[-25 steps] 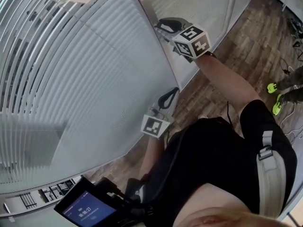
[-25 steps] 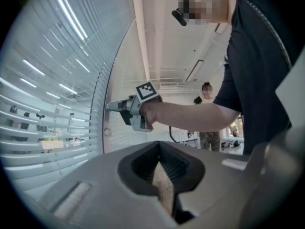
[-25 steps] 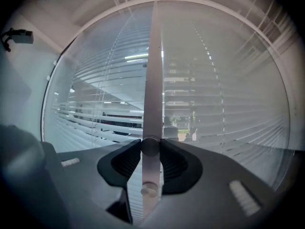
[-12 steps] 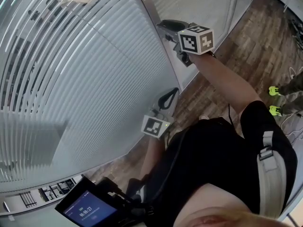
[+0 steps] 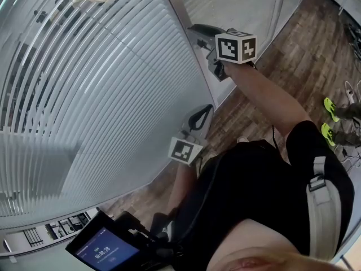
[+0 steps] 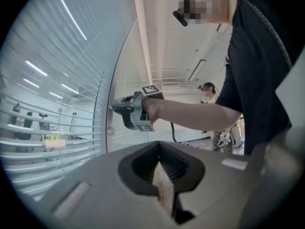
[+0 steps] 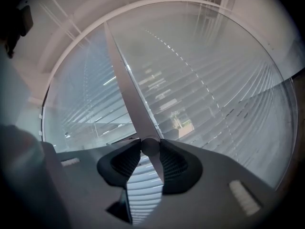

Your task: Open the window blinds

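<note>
Against the window post: a round knob [image 7: 150, 146] is being clamped between the jaws of the right gripper [image 5: 198, 31]; in the head view the knob is being hidden by that gripper.
Window blinds: the window blinds [image 5: 84, 95] are being shown spread to the left of the post [image 7: 127, 92], their far ends being cut off at the picture's edge.
Left gripper: the left gripper [image 6: 160, 149] is being held lower, jaws pressed together on nothing.
Unclear: how the knob is joined to the slats is not being shown.
</note>
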A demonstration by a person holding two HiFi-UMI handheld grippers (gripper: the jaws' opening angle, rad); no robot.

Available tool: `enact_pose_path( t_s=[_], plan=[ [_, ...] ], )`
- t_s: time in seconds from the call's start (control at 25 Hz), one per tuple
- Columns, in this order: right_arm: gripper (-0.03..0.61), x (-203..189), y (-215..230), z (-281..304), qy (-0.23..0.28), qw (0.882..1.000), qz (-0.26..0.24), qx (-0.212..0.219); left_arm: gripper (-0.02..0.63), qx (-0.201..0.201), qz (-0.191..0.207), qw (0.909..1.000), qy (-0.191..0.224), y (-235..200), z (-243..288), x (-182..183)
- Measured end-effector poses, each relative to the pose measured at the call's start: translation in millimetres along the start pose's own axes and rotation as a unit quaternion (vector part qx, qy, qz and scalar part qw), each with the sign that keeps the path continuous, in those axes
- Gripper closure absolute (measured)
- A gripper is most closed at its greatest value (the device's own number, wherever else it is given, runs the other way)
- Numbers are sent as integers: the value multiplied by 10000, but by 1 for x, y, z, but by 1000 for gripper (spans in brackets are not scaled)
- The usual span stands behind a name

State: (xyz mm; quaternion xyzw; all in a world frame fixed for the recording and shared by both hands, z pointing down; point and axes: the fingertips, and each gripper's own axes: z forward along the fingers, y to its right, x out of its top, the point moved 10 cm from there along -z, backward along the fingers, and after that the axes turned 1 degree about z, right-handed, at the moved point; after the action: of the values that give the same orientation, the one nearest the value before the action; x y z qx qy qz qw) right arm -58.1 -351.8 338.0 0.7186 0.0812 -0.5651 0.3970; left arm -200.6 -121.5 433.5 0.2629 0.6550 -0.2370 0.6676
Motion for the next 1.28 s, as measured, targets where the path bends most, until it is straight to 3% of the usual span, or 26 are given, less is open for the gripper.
enact_pose_path(
  t_s=[0.16, 0.32, 0.56, 0.72, 0.84, 1.0, 1.28],
  plan=[
    [445, 1, 0, 0, -14, 9998, -179, 110, 611, -14, -8, 10000, -2, 1, 2, 0],
    [378, 5, 1, 0, -64, 9987, -448, 238, 611, 15, -43, 10000, -36, -1, 3, 2],
    [344, 8, -6, -14, -166, 9857, -1648, 319, 611, -4, -37, 10000, -36, -2, 11, 6],
    [344, 9, -8, -32, -239, 9752, -2050, 799, 611, -57, 36, 10000, 0, -3, 24, 11],
    [349, 4, -8, -54, -251, 9649, -2356, 1132, 611, -81, 63, 9999, -17, -5, 33, 14],
    [363, -3, -2, -87, -396, 9490, -2946, 1055, 611, -93, 69, 9999, -26, -8, 47, 25],
    [494, -25, 32, -153, -397, 9455, -3034, 1112, 611, -277, 166, 9995, -39, -2, 84, 23]
  ],
)
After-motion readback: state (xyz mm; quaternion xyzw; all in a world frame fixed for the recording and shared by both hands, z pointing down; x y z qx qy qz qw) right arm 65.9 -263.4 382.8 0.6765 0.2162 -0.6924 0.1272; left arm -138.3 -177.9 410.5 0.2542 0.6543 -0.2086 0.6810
